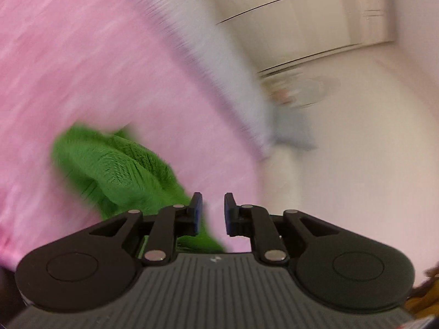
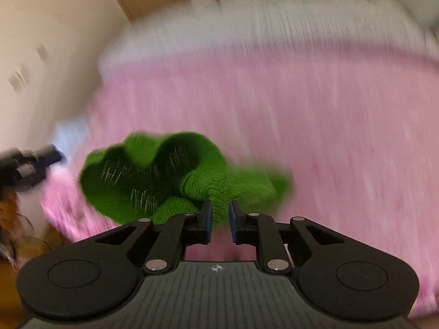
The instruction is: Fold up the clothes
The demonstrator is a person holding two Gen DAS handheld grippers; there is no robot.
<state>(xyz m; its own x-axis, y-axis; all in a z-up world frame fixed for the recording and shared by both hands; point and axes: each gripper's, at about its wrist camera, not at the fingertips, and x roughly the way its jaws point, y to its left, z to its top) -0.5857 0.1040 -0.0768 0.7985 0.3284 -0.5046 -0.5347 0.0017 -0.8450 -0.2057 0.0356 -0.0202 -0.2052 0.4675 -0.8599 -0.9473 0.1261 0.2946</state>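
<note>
A crumpled green knitted garment (image 1: 115,170) lies on a pink bedspread (image 1: 82,68). Both views are blurred. My left gripper (image 1: 213,200) hangs over the spread with the green cloth just left of and under its left finger; a gap shows between its blue pads, with nothing in it. In the right wrist view the same green garment (image 2: 153,172) lies bunched right in front of my right gripper (image 2: 220,208). The pads stand apart and the cloth shows beyond the gap, not pinched. A dark finger (image 2: 41,159) of the left gripper shows at the left edge.
The pink bedspread (image 2: 301,123) ends in a pale grey band (image 2: 247,27) at the bed's edge. Cream walls and cupboard doors (image 1: 343,13) lie beyond. A grey-blue piece of cloth (image 1: 296,131) sits at the bed's corner. A person's hair and mustard clothing (image 2: 11,233) show at lower left.
</note>
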